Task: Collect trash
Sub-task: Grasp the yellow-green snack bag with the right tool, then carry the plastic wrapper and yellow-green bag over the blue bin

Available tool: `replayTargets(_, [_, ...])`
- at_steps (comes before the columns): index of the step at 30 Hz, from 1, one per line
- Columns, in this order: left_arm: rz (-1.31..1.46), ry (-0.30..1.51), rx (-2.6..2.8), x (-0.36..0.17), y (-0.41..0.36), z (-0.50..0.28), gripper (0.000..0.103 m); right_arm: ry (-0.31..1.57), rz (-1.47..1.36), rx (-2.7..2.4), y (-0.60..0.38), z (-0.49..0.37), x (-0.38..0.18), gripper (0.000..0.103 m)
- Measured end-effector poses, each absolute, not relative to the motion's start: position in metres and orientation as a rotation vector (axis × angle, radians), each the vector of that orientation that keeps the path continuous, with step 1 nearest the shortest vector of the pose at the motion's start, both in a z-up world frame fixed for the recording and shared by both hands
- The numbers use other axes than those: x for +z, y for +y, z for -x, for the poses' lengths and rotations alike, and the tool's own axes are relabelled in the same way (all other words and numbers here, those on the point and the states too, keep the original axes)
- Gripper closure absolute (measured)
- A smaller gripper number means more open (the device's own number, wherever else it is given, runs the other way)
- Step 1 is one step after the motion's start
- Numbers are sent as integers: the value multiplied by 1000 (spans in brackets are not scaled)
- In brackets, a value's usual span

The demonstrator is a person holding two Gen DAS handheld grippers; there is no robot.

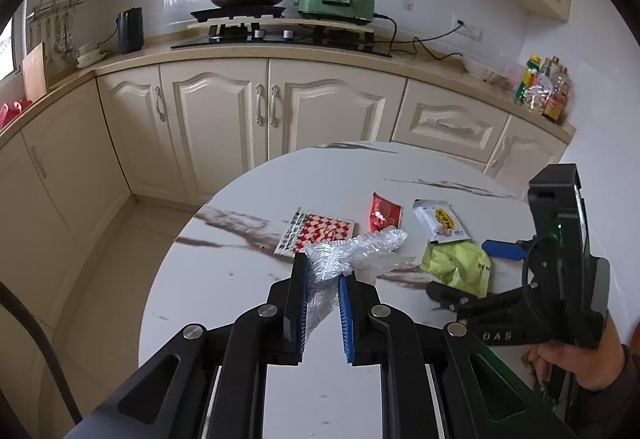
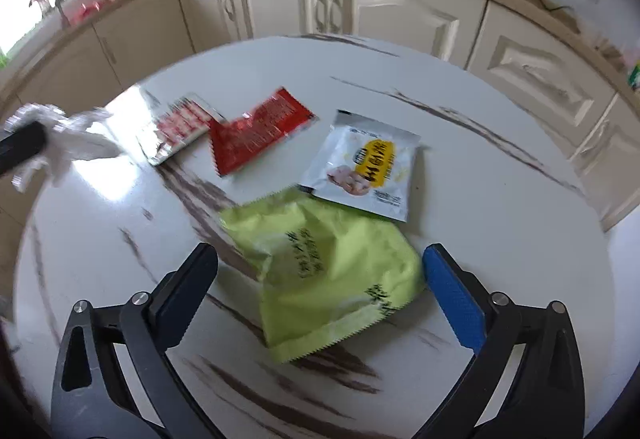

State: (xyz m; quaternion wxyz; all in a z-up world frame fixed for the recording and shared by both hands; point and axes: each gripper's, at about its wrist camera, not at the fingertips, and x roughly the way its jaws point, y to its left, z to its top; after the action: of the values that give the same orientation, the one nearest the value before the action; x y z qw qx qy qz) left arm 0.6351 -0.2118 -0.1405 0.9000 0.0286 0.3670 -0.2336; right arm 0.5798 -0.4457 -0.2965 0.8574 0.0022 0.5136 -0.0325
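On the round marble bench (image 2: 500, 143) the left gripper (image 1: 323, 271) has its jaws clenched on crumpled clear plastic (image 1: 352, 251) to carry it off — the right gripper (image 2: 320, 267) hangs with jaws spread wide around the green wrapper (image 2: 332, 271), ready to pinch it.

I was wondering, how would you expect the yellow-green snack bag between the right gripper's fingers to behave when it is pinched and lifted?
The yellow-green snack bag looks creased and flattened, so it is probably empty, light and floppy. Its glossy film may slip on the marble table or in the open right gripper, so a pinch over a crease seems safer.
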Motion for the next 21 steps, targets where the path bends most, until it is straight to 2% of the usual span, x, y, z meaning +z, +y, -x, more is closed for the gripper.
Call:
replayTargets(2, [-49, 760, -492, -136, -207, -630, 92, 1084, -15, -80, -447, -579, -295, 6])
replayTargets(4, [-45, 762, -498, -130, -200, -626, 92, 1090, -20, -92, -447, -577, -292, 22])
replayTargets(5, [-44, 761, -500, -127, -197, -624, 92, 1089, -23, -93, -447, -576, -289, 39])
replayTargets(6, [-42, 759, -500, -125, -195, -619, 92, 1089, -24, -95, -448, -575, -286, 61])
replayTargets(7, [-40, 759, -503, -123, -192, -616, 92, 1090, -26, -94, -447, -573, -283, 67])
replayTargets(10, [-32, 756, -508, -115, -181, -603, 92, 1103, -22, -97, -444, -571, -281, 72])
replayTargets(12, [-29, 752, -513, -109, -172, -591, 92, 1106, -28, -100, -441, -568, -279, 82])
replayTargets(17, [1, 748, -533, -95, -140, -561, 92, 1084, -48, -102, -428, -550, -274, 82])
replayTargets(21, [34, 734, -518, -86, -107, -540, 92, 1008, -68, -82, -406, -531, -246, 82])
